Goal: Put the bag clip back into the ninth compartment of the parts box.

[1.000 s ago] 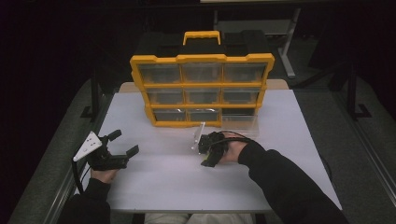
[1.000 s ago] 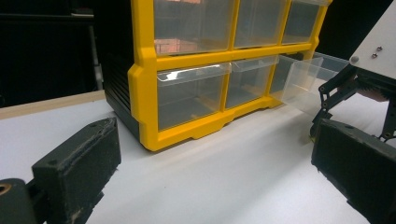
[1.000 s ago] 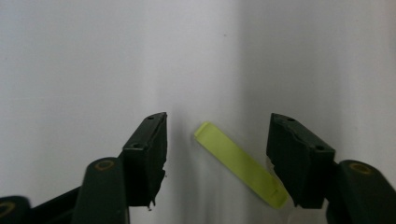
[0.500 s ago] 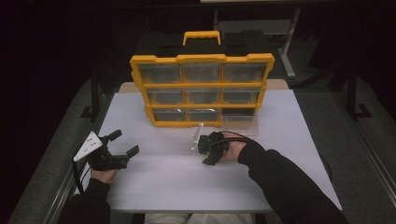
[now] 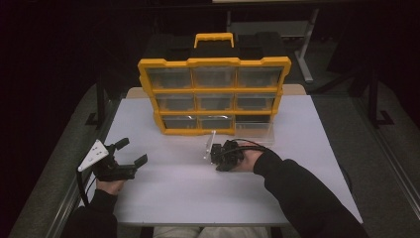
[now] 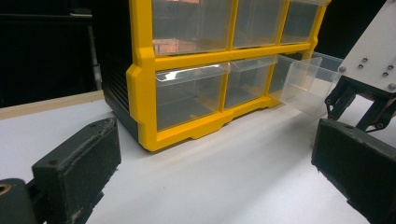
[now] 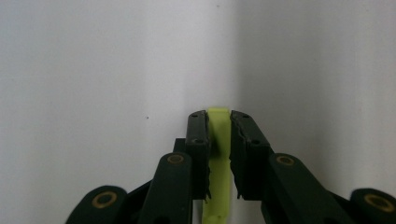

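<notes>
- Organizer (image 5: 214, 94): yellow frame, three rows of three clear drawers, yellow handle on top, dark body behind. It stands upright in the upper centre of the high view, at the far part of the white table (image 5: 163, 198).
- Pulled-out drawer (image 5: 253, 130): the bottom-right drawer sits forward of the yellow frame, in front of its slot. In the left gripper view it shows at right of frame (image 6: 306, 84), clear.
- Left gripper (image 5: 132, 153): lower left of the high view, over the table's left part, well apart from the organizer. Jaws wide apart, nothing between them. In its own view (image 6: 212, 172) the two black jaws sit at the bottom corners, bare table between.
- Right gripper (image 5: 216, 151): centre of the high view, just in front of the pulled-out drawer. In its own view (image 7: 219, 135) the jaws are closed down on a thin yellow-green strip (image 7: 218, 140), which runs up between them and ends at their tips. Background there is plain white.
- What the strip is cannot be told.
</notes>
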`<state>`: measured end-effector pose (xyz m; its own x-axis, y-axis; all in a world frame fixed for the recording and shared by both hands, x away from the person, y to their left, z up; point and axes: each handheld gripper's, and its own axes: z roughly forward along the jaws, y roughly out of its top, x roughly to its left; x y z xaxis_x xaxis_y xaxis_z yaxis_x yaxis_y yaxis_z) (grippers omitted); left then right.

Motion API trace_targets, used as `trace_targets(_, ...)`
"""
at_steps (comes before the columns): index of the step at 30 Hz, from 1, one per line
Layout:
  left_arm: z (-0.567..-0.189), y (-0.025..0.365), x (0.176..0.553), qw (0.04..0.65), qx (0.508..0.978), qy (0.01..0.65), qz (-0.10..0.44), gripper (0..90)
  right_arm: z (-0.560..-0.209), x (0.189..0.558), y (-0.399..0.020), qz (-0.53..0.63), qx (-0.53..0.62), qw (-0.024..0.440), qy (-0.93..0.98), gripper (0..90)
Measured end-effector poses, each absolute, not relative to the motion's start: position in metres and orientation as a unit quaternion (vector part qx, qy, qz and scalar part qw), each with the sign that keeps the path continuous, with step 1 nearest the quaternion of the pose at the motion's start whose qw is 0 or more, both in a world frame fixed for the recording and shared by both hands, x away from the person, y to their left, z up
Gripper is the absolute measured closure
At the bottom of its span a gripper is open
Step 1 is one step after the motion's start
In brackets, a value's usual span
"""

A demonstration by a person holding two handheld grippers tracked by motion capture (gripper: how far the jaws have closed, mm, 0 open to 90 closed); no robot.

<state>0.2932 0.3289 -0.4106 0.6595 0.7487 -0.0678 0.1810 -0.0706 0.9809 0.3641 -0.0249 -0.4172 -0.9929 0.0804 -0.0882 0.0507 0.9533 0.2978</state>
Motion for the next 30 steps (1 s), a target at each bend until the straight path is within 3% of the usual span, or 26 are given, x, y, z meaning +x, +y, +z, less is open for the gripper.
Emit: trace_targets(30, -0.411, 0.328, 0.294, 0.592, 0.692, 0.337, 0.239, 1.2, -0.393, 0.366, -0.035, 0.221, 0.071, 0.030, 0.972, 76.8)
